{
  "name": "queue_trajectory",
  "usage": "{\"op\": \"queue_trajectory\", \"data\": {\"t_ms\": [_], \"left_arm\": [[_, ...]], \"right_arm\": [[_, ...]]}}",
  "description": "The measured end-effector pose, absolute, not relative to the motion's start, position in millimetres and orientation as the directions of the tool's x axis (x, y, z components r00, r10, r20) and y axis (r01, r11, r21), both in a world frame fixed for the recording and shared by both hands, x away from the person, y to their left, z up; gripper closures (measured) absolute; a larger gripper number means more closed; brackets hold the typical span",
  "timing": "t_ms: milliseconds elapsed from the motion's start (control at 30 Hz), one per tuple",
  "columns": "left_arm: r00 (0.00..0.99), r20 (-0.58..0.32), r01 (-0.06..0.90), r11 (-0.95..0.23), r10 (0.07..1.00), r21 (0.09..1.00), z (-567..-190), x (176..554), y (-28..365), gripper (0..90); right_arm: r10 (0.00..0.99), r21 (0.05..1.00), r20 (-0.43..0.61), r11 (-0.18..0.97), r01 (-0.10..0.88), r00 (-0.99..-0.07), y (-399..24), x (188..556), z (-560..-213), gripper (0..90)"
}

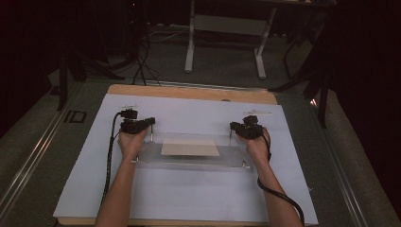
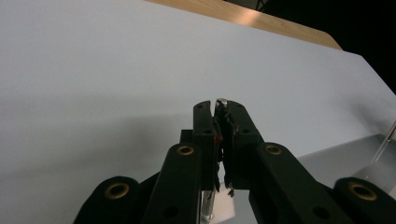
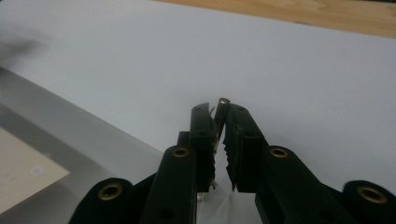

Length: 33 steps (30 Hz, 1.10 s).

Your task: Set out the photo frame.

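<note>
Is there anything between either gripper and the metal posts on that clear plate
Nothing visible. The left gripper is shut on the far-left post, and the right gripper has the far-right post between its jaws on the clear plate.

clear plate flat on white sheet, four corner pins
</note>
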<state>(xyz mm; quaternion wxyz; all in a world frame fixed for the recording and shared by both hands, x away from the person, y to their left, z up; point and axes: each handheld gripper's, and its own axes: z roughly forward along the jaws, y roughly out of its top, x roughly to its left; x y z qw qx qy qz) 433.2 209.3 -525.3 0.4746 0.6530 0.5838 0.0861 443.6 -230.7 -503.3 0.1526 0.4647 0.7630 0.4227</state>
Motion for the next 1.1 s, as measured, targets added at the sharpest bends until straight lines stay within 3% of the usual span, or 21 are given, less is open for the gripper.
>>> {"op": "queue_trajectory", "data": {"t_ms": [667, 1100], "left_arm": [[0.306, -0.439, 0.679, 0.13, 0.845, 0.722, -525, 434, 209, 84.7], [0.3, -0.448, 0.686, 0.135, 0.842, 0.715, -525, 435, 209, 84.5]], "right_arm": [[0.795, 0.839, 0.092, 0.263, 0.477, -0.599, -257, 400, -489, 78.5], [0.78, 0.836, 0.071, 0.293, 0.463, -0.622, -265, 379, -497, 75.0]]}}
